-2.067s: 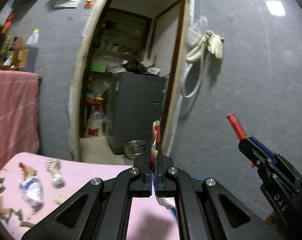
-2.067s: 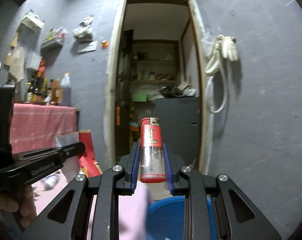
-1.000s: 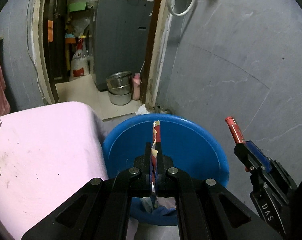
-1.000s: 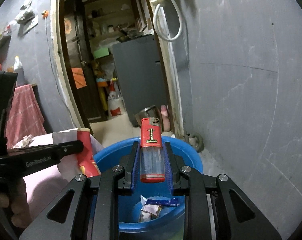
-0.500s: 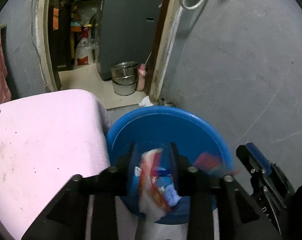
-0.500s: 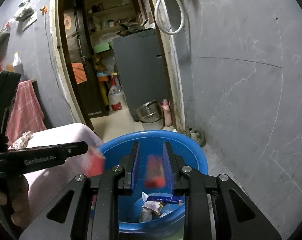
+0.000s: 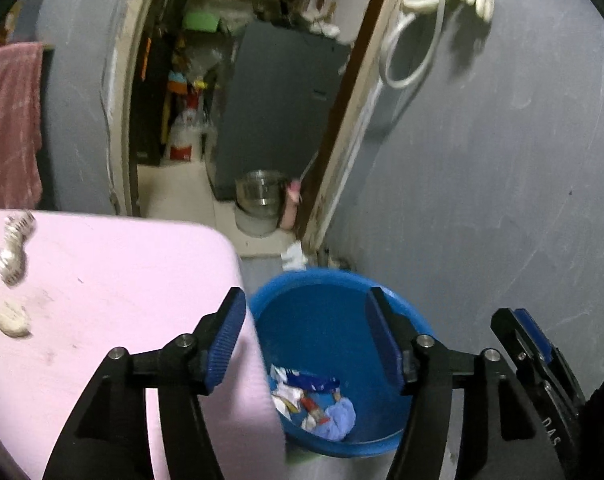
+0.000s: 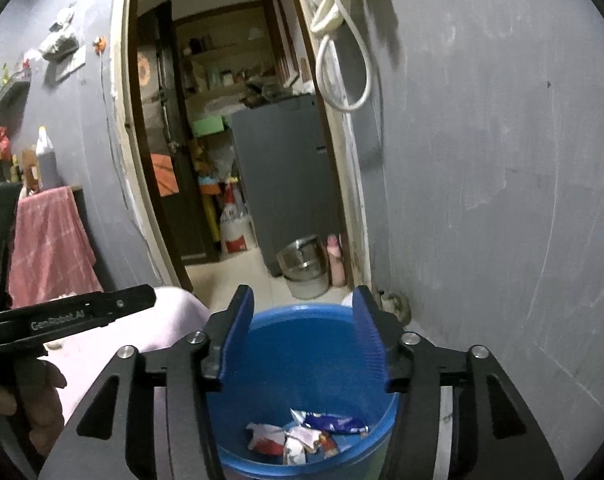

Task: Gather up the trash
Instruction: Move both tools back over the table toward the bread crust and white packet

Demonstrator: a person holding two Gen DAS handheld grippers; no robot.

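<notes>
Now both claws hang over the blue tub (image 8: 314,344), jaws opening with nothing between them. Below the left gripper (image 7: 306,336) and the right gripper (image 8: 302,336), crumpled wrappers (image 8: 306,436) lie on the tub's bottom, with a red piece among them. Left of the left claw, the pink tabletop (image 7: 101,280) carries more scraps (image 7: 11,252) near its far edge.

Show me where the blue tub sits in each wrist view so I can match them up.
Left wrist: blue tub low, right of centre, beside the pink table.
Right wrist: blue tub bottom centre, framed by the claw fingers.
Shared landmark: steel pot on the doorway floor, beyond the tub.
</notes>
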